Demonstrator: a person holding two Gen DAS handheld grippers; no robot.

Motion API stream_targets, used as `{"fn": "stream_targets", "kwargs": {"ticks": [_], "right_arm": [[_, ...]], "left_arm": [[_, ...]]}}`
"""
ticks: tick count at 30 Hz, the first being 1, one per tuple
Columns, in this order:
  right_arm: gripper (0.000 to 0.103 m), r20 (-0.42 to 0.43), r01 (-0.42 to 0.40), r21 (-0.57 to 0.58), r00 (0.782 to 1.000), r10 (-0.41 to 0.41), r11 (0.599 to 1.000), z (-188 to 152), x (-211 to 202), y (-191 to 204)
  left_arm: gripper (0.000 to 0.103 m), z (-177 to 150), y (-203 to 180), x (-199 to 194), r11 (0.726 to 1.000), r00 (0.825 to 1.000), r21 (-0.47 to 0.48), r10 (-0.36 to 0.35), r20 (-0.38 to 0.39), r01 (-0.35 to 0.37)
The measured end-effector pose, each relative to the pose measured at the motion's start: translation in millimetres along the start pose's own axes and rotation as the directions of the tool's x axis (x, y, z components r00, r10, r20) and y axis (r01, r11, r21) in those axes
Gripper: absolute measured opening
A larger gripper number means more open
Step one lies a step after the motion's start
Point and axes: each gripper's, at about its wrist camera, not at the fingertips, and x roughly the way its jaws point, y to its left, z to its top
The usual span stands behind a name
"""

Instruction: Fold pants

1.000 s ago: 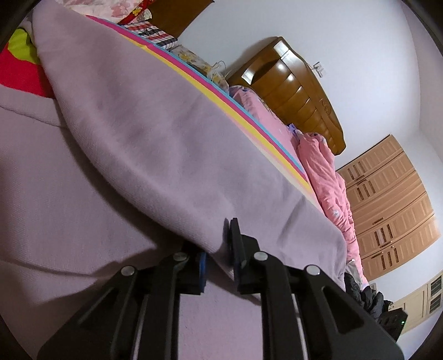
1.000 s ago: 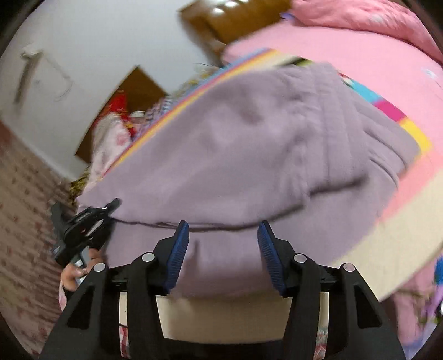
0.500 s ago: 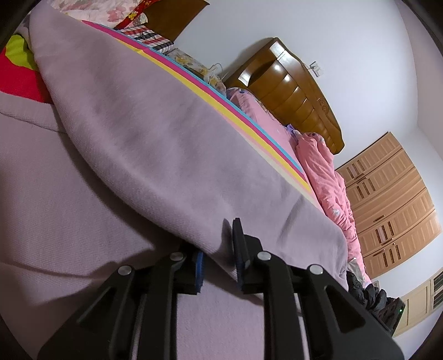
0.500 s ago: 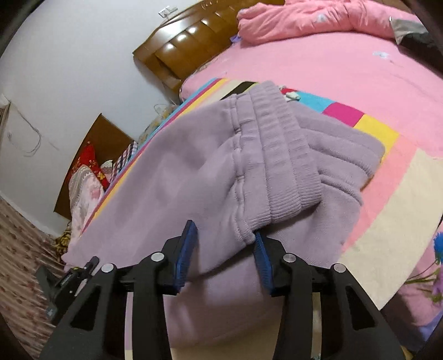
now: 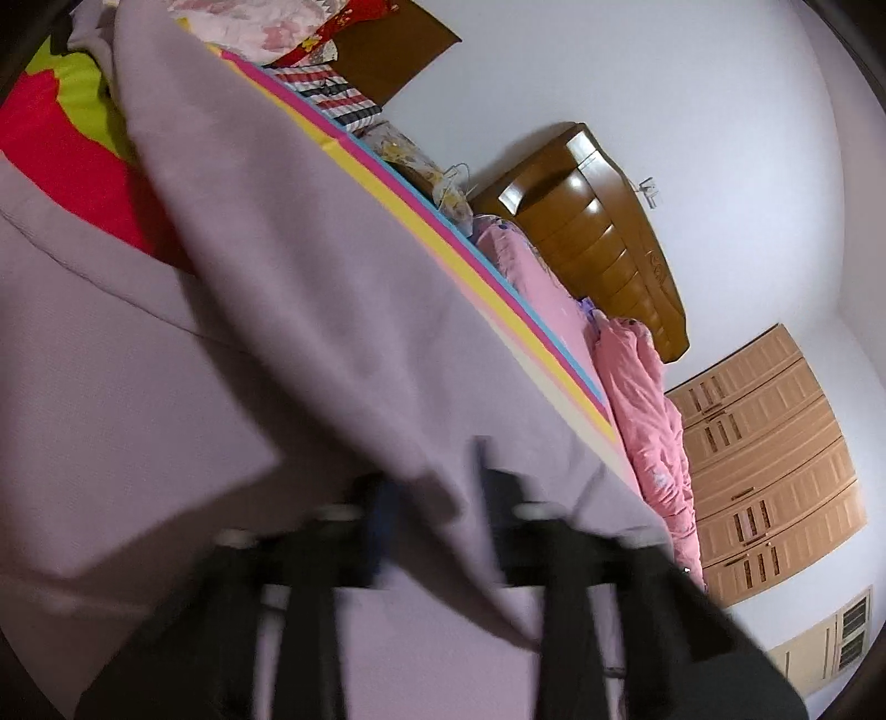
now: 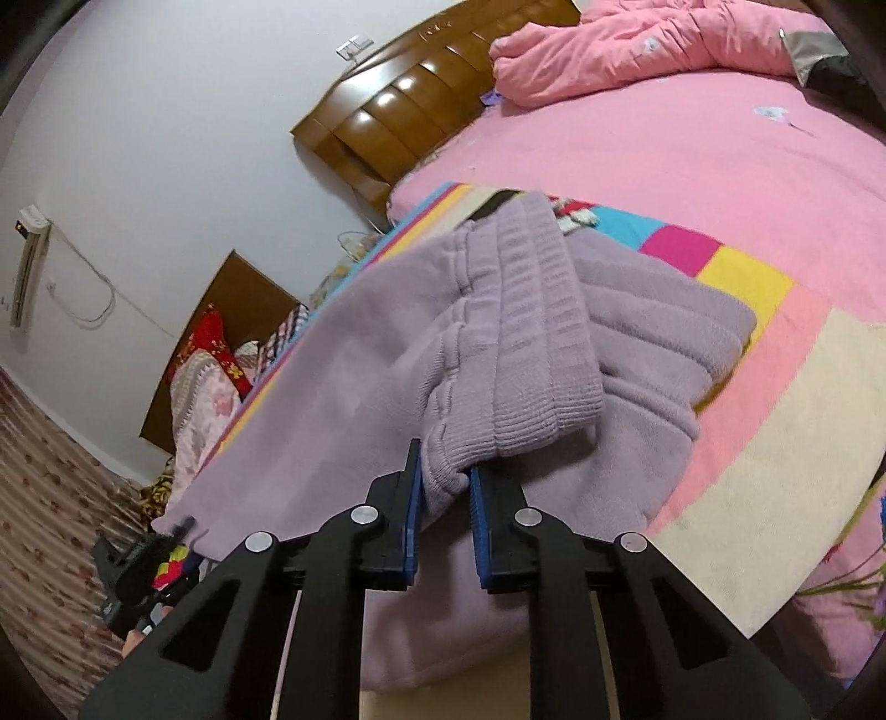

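The lilac fleece pants [image 6: 354, 399] lie across the colour-block blanket [image 6: 792, 421] on the bed. Their ribbed waistband [image 6: 531, 332] is doubled over at the right end. My right gripper [image 6: 443, 498] is shut on a fold of that waistband. In the left wrist view the pants [image 5: 249, 288] fill the near field, and my left gripper [image 5: 437, 504] is blurred, with a hanging flap of the cloth between its fingers, which stand a little apart. My left gripper also shows in the right wrist view [image 6: 144, 554] at the far end of the pants.
A pink sheet [image 6: 692, 144] and a bunched pink duvet [image 6: 637, 50] cover the far bed by the wooden headboard [image 6: 421, 99]. A wardrobe [image 5: 769, 465] stands by the wall. Piled bedding [image 6: 210, 371] lies beyond the pants' left end. The patterned floor [image 6: 50, 498] is at left.
My right gripper has closed from wide open onto the waistband fold. My left gripper's fingers have spread a little and the view is now motion-blurred, with the cloth flap draped between them.
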Motion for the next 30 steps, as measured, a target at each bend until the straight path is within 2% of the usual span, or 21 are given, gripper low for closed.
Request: {"fn": "stream_targets", "kwargs": {"ticks": [2,4,7,8,10,12,13,15,18,20,23,26,28,30], "right_arm": [[0.016,-0.004,-0.006,0.002,1.0,0.006,1.0,5,3,0],[0.015,-0.009,-0.017,0.0,1.0,0.017,1.0,12,3,3],[0.015,0.018,-0.037,-0.063,0.999,0.038,0.997,39,-3,17],[0.015,0.036,-0.049,-0.092,0.998,0.052,0.995,53,-10,23],[0.015,0.047,-0.08,-0.171,0.995,0.089,0.982,78,-21,34],[0.015,0.04,-0.103,-0.233,0.993,0.115,0.967,96,-32,36],[0.015,0.022,-0.107,-0.239,0.993,0.116,0.965,99,-32,32],[0.015,-0.029,-0.097,-0.217,0.995,0.093,0.971,93,-27,14],[0.015,-0.122,-0.037,-0.208,0.992,0.012,0.977,56,-13,-18],[0.014,-0.139,-0.025,-0.178,0.99,0.0,0.984,42,-6,-34],[0.014,-0.126,-0.059,-0.158,0.991,0.039,0.986,46,-12,-33],[0.014,-0.09,-0.092,-0.181,0.993,0.076,0.979,48,-31,-20],[0.014,-0.086,-0.083,-0.183,0.994,0.068,0.98,50,-35,-19],[0.014,-0.117,-0.059,-0.167,0.992,0.039,0.984,46,-27,-32]], "left_arm": [[0.005,0,8,0,0.999,1.0,-0.021,-0.028,-0.004,0.028],[0.004,0,5,-5,0.999,0.999,-0.003,-0.032,0.014,0.032],[0.004,-3,-38,-34,0.987,0.995,0.157,-0.004,0.104,-0.013],[0.004,-7,-63,-50,0.971,0.989,0.238,-0.002,0.148,-0.034],[0.004,-21,-97,-82,0.94,0.976,0.338,-0.028,0.215,-0.048],[0.005,-43,-117,-103,0.906,0.964,0.417,-0.036,0.265,-0.08],[0.005,-59,-120,-108,0.885,0.96,0.45,-0.014,0.28,-0.118],[0.005,-81,-112,-101,0.872,0.969,0.465,0.041,0.245,-0.154],[0.005,-111,-75,-73,0.895,0.985,0.412,0.143,0.102,-0.172],[0.005,-124,-50,-58,0.903,0.981,0.384,0.192,0.037,-0.192],[0.005,-124,-53,-64,0.894,0.983,0.409,0.179,0.049,-0.183],[0.005,-117,-72,-93,0.9,0.987,0.41,0.113,0.112,-0.149],[0.005,-117,-83,-112,0.891,0.984,0.43,0.086,0.155,-0.145],[0.005,-119,-82,-112,0.896,0.988,0.426,0.079,0.133,-0.129]]}}
